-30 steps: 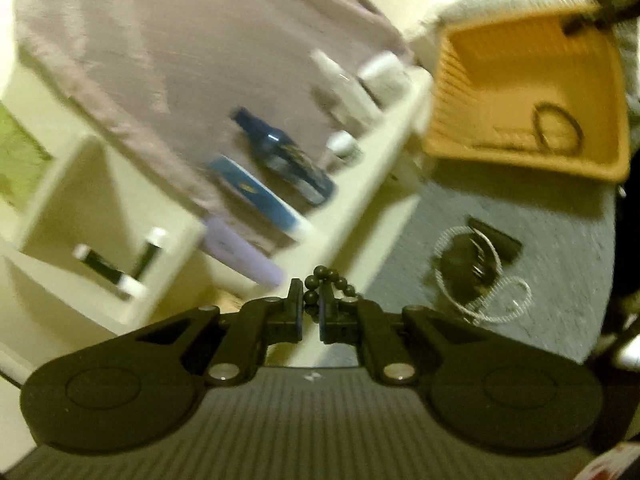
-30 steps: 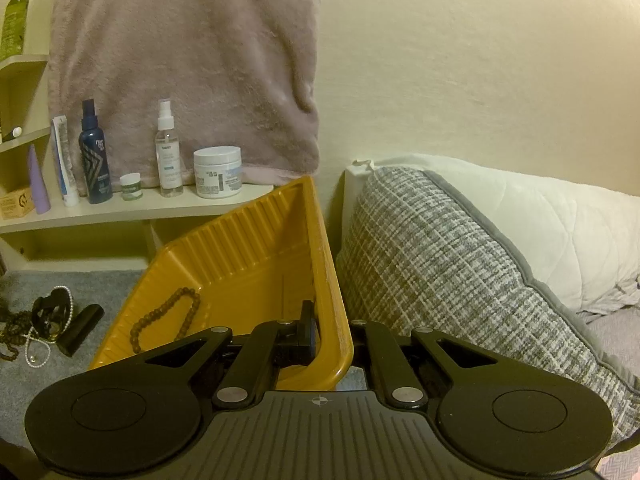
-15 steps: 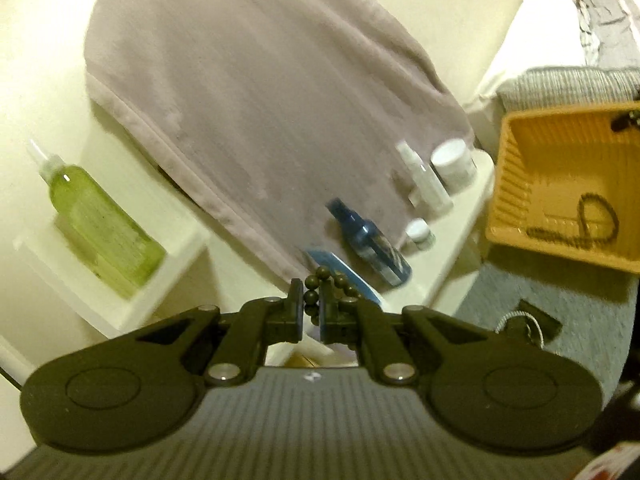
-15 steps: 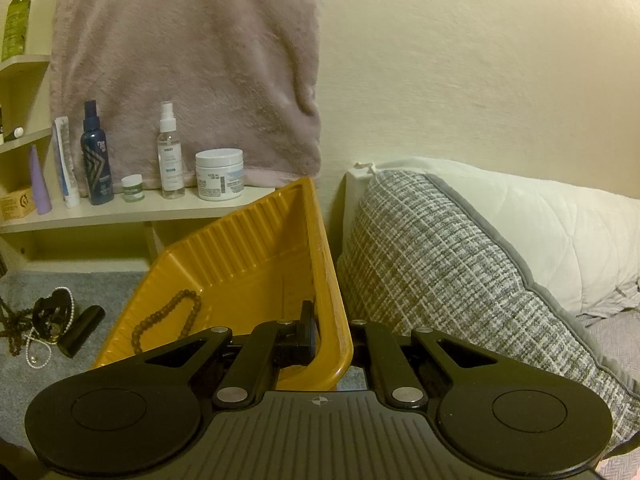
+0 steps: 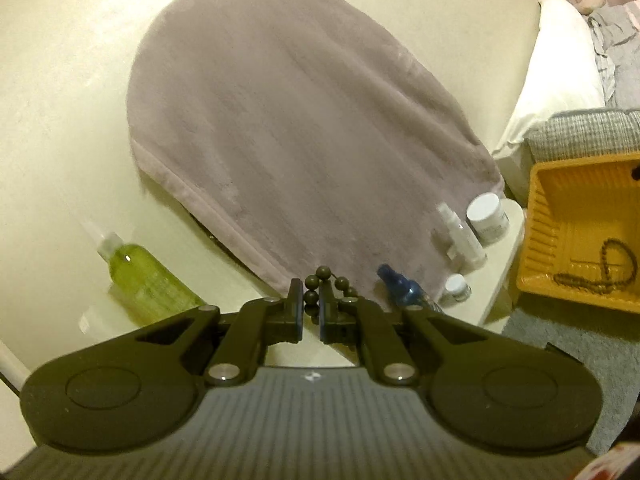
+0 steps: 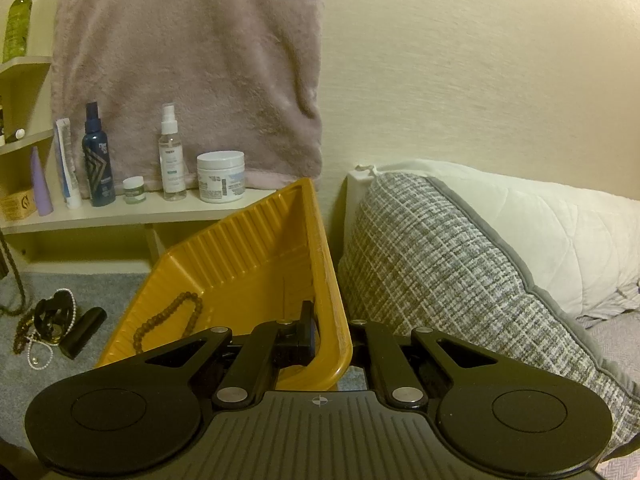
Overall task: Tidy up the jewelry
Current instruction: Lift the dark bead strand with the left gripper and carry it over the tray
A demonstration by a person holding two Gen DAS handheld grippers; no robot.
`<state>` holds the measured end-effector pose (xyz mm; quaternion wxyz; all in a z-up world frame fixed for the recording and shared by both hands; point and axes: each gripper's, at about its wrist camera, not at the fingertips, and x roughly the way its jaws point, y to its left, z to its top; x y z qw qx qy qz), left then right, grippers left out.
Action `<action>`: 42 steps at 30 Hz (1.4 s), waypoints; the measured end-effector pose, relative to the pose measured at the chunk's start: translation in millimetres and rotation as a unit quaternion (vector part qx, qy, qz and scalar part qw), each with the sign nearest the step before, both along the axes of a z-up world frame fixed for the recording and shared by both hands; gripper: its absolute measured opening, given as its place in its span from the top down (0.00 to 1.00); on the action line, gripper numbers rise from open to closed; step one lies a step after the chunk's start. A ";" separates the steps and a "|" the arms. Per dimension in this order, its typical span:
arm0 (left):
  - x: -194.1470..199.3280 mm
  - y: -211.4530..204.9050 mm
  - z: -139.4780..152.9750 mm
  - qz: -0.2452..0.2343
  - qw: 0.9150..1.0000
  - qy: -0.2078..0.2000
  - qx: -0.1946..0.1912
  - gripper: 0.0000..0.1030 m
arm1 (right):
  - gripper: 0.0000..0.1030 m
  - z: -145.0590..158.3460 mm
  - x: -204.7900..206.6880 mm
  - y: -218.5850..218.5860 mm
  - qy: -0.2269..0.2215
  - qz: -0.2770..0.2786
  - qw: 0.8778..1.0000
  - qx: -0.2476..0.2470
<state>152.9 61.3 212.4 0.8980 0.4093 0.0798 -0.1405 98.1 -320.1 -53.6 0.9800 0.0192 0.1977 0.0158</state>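
My left gripper (image 5: 310,304) is shut on a dark bead bracelet (image 5: 323,272) and holds it high, facing the hanging towel. The orange tray (image 5: 536,208) is at the right edge of the left wrist view with a brown bead string (image 5: 608,264) inside. My right gripper (image 6: 332,336) is shut on the orange tray's near rim (image 6: 328,280) and holds it tilted; the brown bead string (image 6: 168,320) lies in it. A pile of jewelry (image 6: 44,328) with a pearl strand and a black case (image 6: 82,332) lies on the grey carpet at left.
A mauve towel (image 6: 188,60) hangs on the wall above a cream shelf (image 6: 140,212) with bottles and jars. A green bottle (image 5: 148,276) stands on an upper shelf. A grey checked pillow (image 6: 460,280) and a white pillow (image 6: 540,232) lie right of the tray.
My left gripper has lifted and tilted up with the bead bracelet, away from the carpet pile towards the towel. My right gripper and the tray have stayed still.
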 end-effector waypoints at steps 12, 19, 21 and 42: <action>-2.4 -11.4 46.8 -0.016 0.999 -0.034 -0.013 0.94 | 0.95 1.3 0.2 1.3 -0.001 0.000 1.000 -0.001; -3.3 -38.1 74.7 -0.052 0.997 -0.039 -0.032 0.94 | 0.95 1.5 -0.7 1.5 -0.002 0.000 1.000 0.000; -3.1 -49.1 82.2 -0.069 0.996 -0.038 -0.041 0.94 | 0.95 1.9 -1.1 1.7 -0.003 0.002 1.000 0.000; -0.3 -167.0 60.6 -0.202 0.975 0.025 -0.090 0.94 | 0.95 -1.0 -3.1 0.9 -0.001 0.001 1.000 0.004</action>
